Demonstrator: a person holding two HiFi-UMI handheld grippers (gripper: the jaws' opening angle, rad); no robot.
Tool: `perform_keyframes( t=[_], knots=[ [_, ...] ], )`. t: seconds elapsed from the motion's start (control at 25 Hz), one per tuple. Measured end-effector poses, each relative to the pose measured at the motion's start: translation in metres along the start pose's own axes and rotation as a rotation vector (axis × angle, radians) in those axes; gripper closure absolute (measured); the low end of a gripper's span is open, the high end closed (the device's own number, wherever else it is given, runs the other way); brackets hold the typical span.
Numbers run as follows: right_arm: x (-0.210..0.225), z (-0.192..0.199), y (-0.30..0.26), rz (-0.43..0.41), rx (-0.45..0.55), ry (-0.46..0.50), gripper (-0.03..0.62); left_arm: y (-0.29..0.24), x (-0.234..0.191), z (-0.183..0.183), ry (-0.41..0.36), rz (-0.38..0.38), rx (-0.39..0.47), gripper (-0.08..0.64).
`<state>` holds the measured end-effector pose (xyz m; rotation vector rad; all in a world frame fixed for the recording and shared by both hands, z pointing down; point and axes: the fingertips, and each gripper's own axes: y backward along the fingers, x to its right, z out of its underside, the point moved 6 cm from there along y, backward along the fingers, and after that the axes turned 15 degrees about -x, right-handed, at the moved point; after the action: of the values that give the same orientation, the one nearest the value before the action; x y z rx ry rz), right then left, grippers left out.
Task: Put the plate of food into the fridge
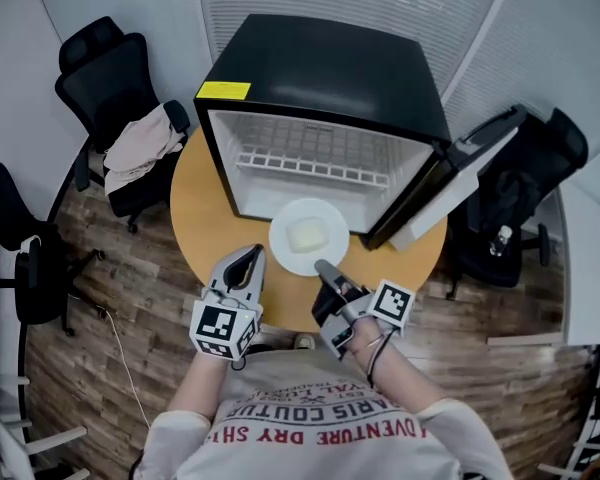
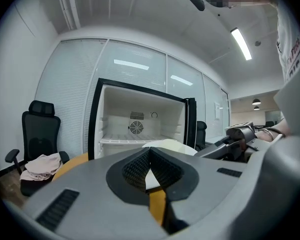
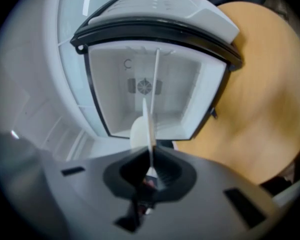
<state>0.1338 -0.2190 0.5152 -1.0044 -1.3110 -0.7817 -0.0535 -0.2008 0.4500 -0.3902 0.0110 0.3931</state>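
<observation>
A white plate (image 1: 325, 253) carrying a pale block of food (image 1: 307, 234) is just in front of the open black fridge (image 1: 320, 68), over the round wooden table (image 1: 195, 218). My left gripper (image 1: 252, 260) is shut on the plate's left rim; in the left gripper view the rim (image 2: 165, 146) wedges between the dark pads (image 2: 135, 168). On the near right rim my right gripper (image 1: 324, 267) is shut too. The right gripper view shows the plate (image 3: 150, 121) edge-on in that gripper (image 3: 151, 160), with the food (image 3: 138, 134) to its left. Inside the fridge is a bare wire shelf (image 1: 310, 163).
The fridge door (image 1: 450, 183) stands open to the right of the opening. A black office chair (image 1: 110, 78) draped with a light cloth (image 1: 140, 148) is at the left. Another dark chair (image 1: 530, 178) stands behind the door. The floor is wood plank.
</observation>
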Motion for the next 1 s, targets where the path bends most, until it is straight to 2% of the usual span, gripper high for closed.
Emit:
perform_keyframes(
  t=[0.24, 0.6, 1.0],
  knots=[
    [-0.002, -0.031, -0.014, -0.014, 0.022, -0.018, 0.555, -0.028, -0.01, -0.009, -0.005, 0.016, -0.018, 0.532],
    [-0.017, -0.063, -0.048, -0.035, 0.093, -0.04, 0.555, -0.059, -0.047, -0.034, -0.043, 0.06, -0.018, 0.532],
    [-0.024, -0.105, -0.08, -0.039, 0.175, -0.057, 0.554, -0.087, -0.071, -0.043, -0.053, 0.097, -0.031, 0.532]
  ],
)
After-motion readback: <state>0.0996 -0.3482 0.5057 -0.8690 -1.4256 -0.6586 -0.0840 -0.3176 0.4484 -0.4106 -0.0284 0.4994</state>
